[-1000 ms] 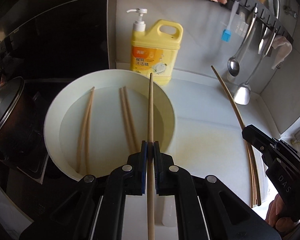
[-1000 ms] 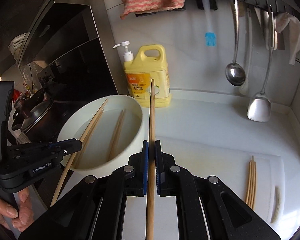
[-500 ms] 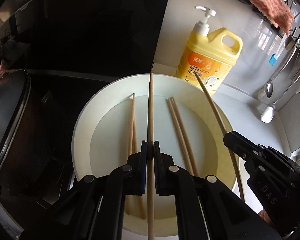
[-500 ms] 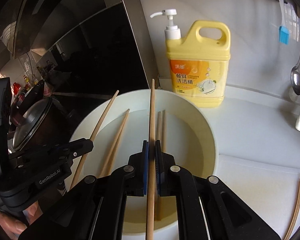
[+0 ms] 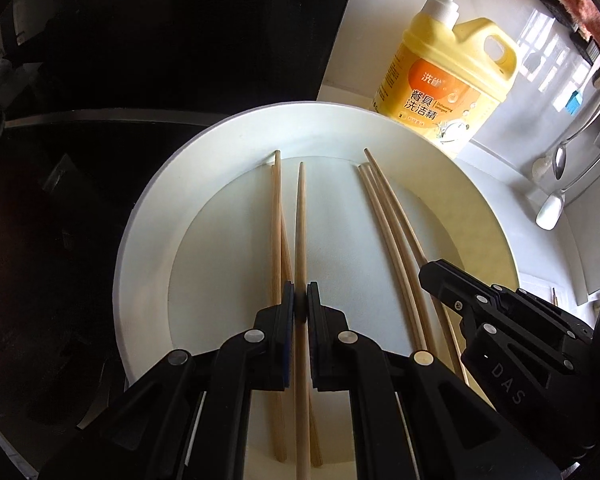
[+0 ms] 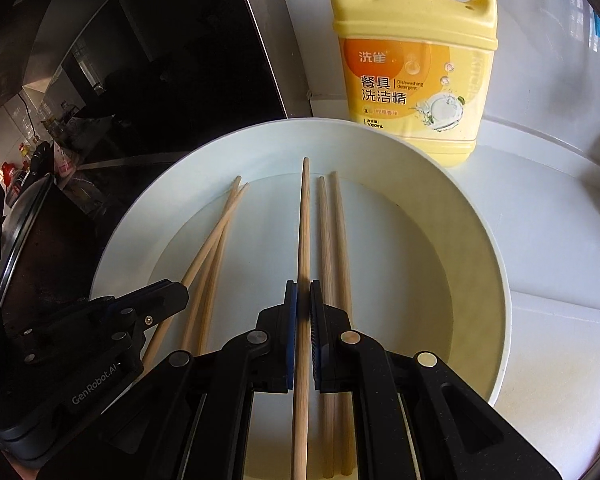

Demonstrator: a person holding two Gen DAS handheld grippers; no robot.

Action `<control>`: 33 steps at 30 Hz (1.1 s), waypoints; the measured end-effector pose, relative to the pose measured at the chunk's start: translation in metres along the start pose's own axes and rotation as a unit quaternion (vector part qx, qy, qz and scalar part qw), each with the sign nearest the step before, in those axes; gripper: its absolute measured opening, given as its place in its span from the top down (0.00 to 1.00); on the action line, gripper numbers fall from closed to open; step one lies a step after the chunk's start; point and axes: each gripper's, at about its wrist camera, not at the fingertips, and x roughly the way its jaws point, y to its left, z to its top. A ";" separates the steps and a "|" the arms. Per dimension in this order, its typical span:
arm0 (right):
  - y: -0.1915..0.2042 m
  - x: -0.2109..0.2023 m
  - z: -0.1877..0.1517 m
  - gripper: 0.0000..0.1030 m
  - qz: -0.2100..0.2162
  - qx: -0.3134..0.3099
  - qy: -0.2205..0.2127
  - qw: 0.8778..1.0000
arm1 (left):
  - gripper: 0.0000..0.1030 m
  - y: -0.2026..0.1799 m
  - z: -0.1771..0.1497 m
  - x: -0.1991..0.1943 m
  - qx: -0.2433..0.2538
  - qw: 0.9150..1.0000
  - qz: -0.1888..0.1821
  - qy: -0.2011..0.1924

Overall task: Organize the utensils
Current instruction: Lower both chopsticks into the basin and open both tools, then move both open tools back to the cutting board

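Observation:
A white basin [image 5: 140, 216] [image 6: 496, 264] holds two loose pairs of wooden chopsticks. One pair [image 5: 277, 216] lies left of centre and the other pair [image 5: 374, 208] [image 6: 332, 240] lies to the right. My left gripper [image 5: 300, 304] is shut on a single chopstick [image 5: 301, 208] that points into the basin. It also shows at the left of the right wrist view, left gripper [image 6: 168, 292]. My right gripper [image 6: 303, 300] is shut on another chopstick [image 6: 304, 216], its tip low over the basin floor. In the left wrist view, the right gripper [image 5: 436, 280] sits at the right.
A yellow detergent bottle [image 5: 440, 92] [image 6: 412, 80] stands just behind the basin. A dark stove area with a pot lid [image 6: 20, 232] lies to the left. Ladles [image 5: 560, 156] hang on the right wall. A white cutting board [image 6: 560, 340] lies right of the basin.
Both grippers have moved left and down over the basin, each carrying its chopstick. The chopstick tips now point inside the basin instead of past its rim.

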 end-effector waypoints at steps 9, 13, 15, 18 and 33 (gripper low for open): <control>-0.007 0.011 0.000 0.94 -0.014 0.009 0.018 1.000 | 0.93 -0.004 0.006 0.016 0.004 1.000 0.005 0.011; -0.010 0.010 0.000 0.86 -0.018 0.015 0.016 1.000 | 0.93 -0.002 0.006 0.014 0.003 1.000 0.013 0.012; -0.011 0.004 -0.001 0.80 -0.021 0.017 0.006 1.000 | 0.90 -0.001 0.005 0.011 0.000 1.000 0.019 0.009; -0.013 -0.005 -0.004 0.80 -0.024 0.014 -0.004 1.000 | 0.54 0.003 0.001 0.005 -0.008 1.000 0.028 0.002; -0.019 -0.039 -0.018 0.66 -0.017 0.012 -0.028 0.999 | 0.23 0.010 -0.015 -0.033 -0.031 0.997 0.060 -0.026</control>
